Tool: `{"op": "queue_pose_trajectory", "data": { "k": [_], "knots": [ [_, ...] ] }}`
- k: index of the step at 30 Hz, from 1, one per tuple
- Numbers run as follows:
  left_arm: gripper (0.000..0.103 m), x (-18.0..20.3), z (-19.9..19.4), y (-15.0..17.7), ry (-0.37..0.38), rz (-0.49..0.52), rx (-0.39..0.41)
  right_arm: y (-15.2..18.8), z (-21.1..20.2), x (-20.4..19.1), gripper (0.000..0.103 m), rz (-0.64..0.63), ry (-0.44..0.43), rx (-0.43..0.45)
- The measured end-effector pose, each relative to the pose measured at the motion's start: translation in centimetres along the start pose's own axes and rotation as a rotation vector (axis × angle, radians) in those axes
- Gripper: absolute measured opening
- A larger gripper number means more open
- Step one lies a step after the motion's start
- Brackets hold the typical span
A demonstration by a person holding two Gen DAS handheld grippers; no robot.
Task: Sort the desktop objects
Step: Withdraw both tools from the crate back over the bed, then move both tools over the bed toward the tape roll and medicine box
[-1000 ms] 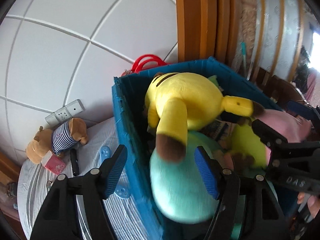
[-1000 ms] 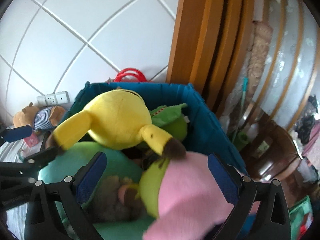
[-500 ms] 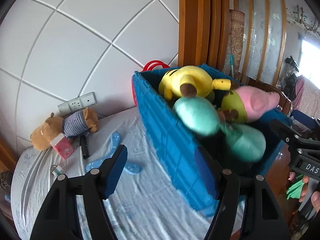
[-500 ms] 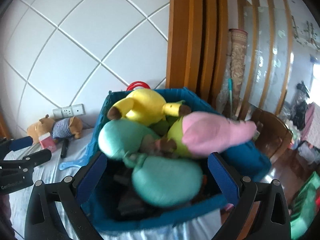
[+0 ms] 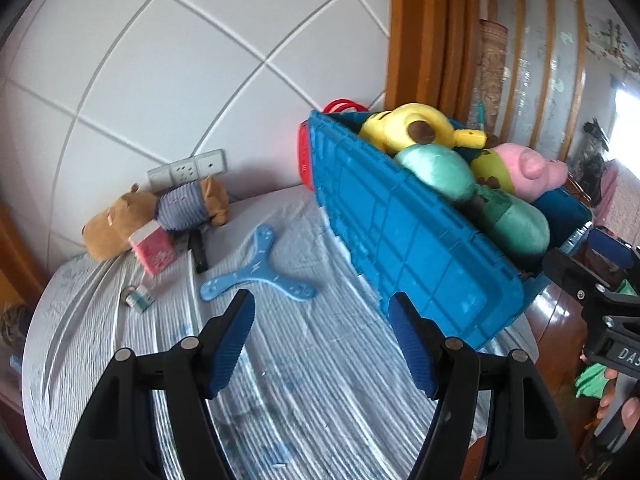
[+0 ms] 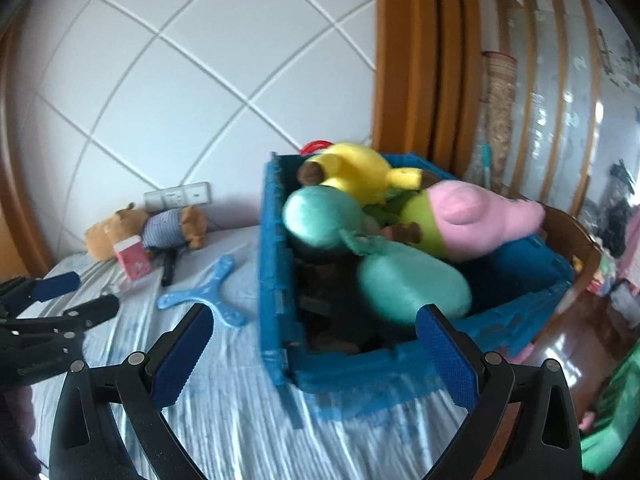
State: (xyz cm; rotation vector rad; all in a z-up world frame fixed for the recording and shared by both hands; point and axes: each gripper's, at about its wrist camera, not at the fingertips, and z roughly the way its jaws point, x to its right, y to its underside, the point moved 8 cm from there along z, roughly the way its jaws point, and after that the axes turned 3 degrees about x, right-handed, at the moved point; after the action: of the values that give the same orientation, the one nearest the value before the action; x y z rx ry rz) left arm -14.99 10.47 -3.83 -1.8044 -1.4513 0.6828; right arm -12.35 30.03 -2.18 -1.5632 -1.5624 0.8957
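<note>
my left gripper (image 5: pixel 322 346) has its jaws apart with nothing between them, hovering over the cloth-covered table (image 5: pixel 320 408). my right gripper (image 6: pixel 316 354) is likewise spread wide and empty, pointed at the near wall of the blue crate (image 6: pixel 276 280).

the crate is already well loaded: a yellow plush (image 6: pixel 356 170) at the back, a pink-headed plush (image 6: pixel 472 216) on the right, and a teal plush (image 6: pixel 404 280) heaped on top near the front, poking above the rim. so i'd judge a good share of the sorting is done.

what is left sits on the table to the left of the crate, close to the tiled wall: a brown bear in a striped shirt (image 5: pixel 188 206) lying on its side, a small pink box (image 5: pixel 154 248) just in front of it, a black pen (image 5: pixel 198 252) beside that, a blue three-armed toy (image 5: pixel 260 276) nearer the crate, and a tiny green-and-white packet (image 5: pixel 138 298) further left. none of these is touched by either gripper. i reckon the three-armed toy is the closest next pick for my left side.
</note>
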Motion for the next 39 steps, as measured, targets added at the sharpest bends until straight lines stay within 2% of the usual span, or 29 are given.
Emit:
{"op": "queue_pose_trajectory", "data": {
  "k": [6, 13, 19, 24, 29, 35, 39],
  "knots": [
    [0.069, -3.1, -0.3, 1.3, -0.093, -0.06, -0.015, 0.0, 1.9, -3.1, 0.103, -0.053, -0.09, -0.016],
    [0.069, -8.6, -0.5, 4.2, -0.226, -0.187, -0.058, 0.0, 3.3, -6.9, 0.103, -0.099, -0.248, -0.003],
    [0.069, -11.9, -1.0, 6.2, -0.294, -0.242, -0.076, 0.4, 4.2, -10.6, 0.103, -0.126, -0.36, 0.002],
    [0.069, -14.8, -1.6, 6.6, -0.316, -0.258, -0.078, 0.4, 4.8, -13.5, 0.103, -0.147, -0.381, -0.005],
    [0.069, -19.2, -1.2, 7.2, -0.304, -0.255, -0.101, 0.7, 6.5, -16.8, 0.103, -0.106, -0.383, -0.02],
    [0.069, -25.8, 0.1, 8.8, -0.304, -0.274, -0.149, 1.4, 9.7, -21.0, 0.103, -0.063, -0.34, -0.063],
    [0.069, -29.2, 1.6, 9.8, -0.306, -0.298, -0.179, 2.5, 11.9, -24.2, 0.103, -0.088, -0.331, -0.121]
  ]
}}
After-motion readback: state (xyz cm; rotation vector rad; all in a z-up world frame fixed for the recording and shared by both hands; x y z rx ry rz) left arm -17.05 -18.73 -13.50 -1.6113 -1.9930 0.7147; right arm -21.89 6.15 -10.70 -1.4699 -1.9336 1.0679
